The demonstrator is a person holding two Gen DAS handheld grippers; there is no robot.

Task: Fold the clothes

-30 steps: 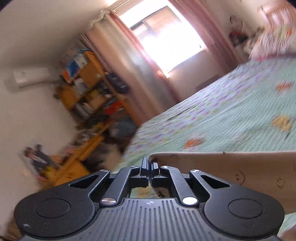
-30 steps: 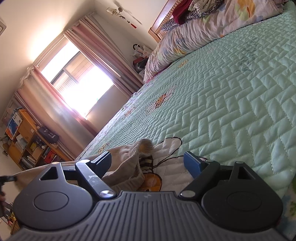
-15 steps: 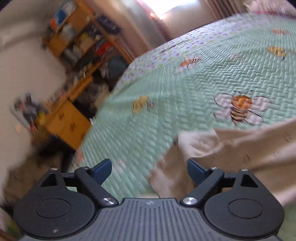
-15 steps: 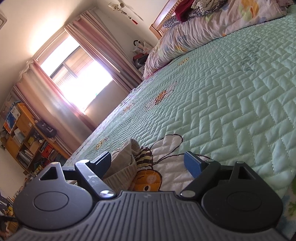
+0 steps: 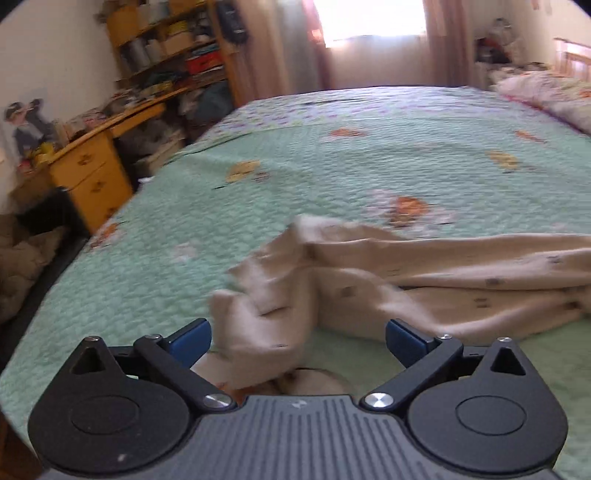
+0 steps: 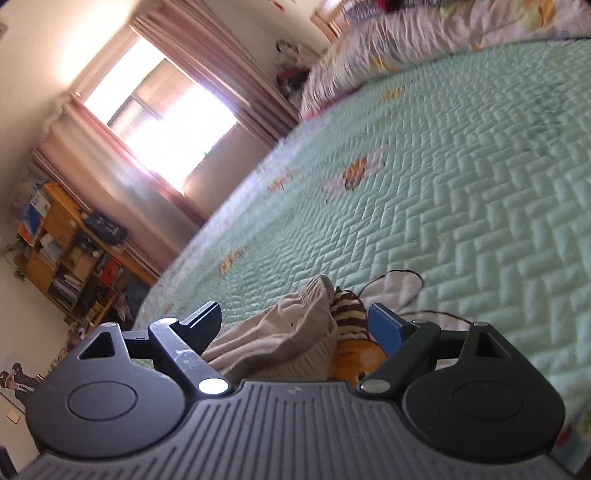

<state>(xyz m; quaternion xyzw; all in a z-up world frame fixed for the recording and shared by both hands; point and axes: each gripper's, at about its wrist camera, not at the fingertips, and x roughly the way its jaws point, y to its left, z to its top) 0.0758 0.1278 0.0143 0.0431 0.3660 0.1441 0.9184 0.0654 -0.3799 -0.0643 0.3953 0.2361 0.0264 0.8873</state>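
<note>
Lying crumpled on the green quilt [image 5: 369, 162], the beige garment [image 5: 369, 280] sits near both wide-spread, empty grippers: left gripper [image 5: 297, 338], right gripper [image 6: 295, 319].

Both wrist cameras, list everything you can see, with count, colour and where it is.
beige garment: one, beige with small dark marks, crumpled on the bedspread ahead of both grippers
bedspread: one, mint green quilted with bee prints, covering the bed
duvet: one, pale floral, bunched at the head of the bed
window: one, bright, on the far wall
curtains: pinkish, on either side of the window
shelves: one unit, orange wood, crammed with books and boxes, beside the window
desk: one, orange wood with drawers, left of the bed
left gripper: black with blue pads, jaws open, just above the garment
right gripper: black with blue pads, jaws open on either side of the garment's edge
</note>
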